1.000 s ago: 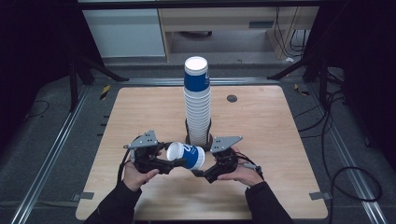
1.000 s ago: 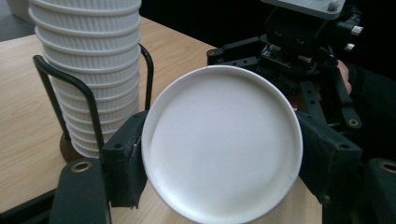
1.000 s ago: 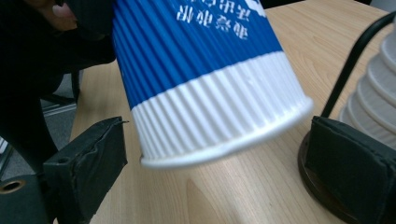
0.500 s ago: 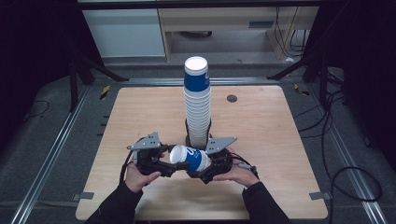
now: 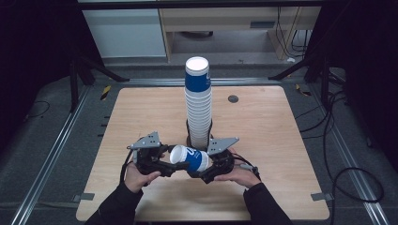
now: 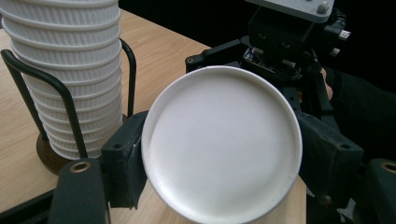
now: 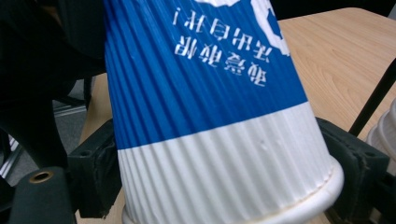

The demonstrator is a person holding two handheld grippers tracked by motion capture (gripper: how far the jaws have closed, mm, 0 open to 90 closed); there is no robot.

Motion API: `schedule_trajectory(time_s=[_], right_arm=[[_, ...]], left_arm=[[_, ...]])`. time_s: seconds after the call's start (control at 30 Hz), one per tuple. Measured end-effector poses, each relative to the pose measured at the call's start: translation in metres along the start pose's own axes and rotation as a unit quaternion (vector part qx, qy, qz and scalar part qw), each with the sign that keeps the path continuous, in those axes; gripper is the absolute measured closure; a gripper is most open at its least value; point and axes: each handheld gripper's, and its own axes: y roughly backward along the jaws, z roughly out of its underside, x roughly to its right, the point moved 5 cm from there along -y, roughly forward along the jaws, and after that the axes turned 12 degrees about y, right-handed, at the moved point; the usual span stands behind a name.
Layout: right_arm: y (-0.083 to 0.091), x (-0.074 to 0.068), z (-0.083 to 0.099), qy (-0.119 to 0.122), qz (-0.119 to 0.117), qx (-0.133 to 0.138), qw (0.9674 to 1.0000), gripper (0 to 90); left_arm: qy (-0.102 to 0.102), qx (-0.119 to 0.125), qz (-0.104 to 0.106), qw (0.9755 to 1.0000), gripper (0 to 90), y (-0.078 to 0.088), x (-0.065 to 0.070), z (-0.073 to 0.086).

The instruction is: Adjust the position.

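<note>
A ribbed blue and white paper cup (image 5: 189,158) lies on its side above the table's front, between both grippers. My left gripper (image 5: 172,165) is shut on its base end; the white bottom disc (image 6: 223,142) faces the left gripper view, with a black pad (image 6: 122,163) at each side. My right gripper (image 5: 201,171) is at the rim end. Its jaws have just been closing with the cup (image 7: 210,116) between them, and the pads (image 7: 95,172) now touch the ribbed wall. Behind stands a tall cup stack (image 5: 198,108) in a black wire holder (image 6: 70,107).
The wooden table (image 5: 272,140) has a small dark hole (image 5: 233,99) at the back right. Cables (image 5: 347,183) lie on the floor at the right and metal rails (image 5: 51,154) run along the left. The stack (image 7: 385,130) stands close behind the held cup.
The right gripper's jaws have drawn in on the cup's rim end. Both hands and the cup have stayed in about the same spot.
</note>
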Motion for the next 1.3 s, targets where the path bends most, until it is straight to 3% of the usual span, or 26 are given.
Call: schedule_trajectory(time_s=[0.33, 0.57, 0.97, 1.3], right_arm=[[0.007, 0.004, 0.002, -0.001, 0.008, -0.005, 1.0000, 14.9], [0.010, 0.006, 0.007, 0.009, 0.017, -0.026, 0.9995, 14.6], [0.000, -0.003, 0.015, 0.044, 0.000, -0.065, 0.9969, 14.5], [-0.007, -0.009, 0.018, 0.054, -0.019, -0.081, 0.9950, 14.2]], left_arm=[[-0.002, -0.004, -0.011, 0.9999, 20.0, 0.007, -0.002, -0.002], [-0.006, -0.039, -0.028, 0.9989, 18.0, 0.010, -0.009, 0.003], [-0.019, -0.122, -0.024, 0.9921, 17.1, -0.010, -0.008, 0.021], [-0.023, -0.143, -0.014, 0.9894, 25.6, -0.014, -0.006, 0.025]])
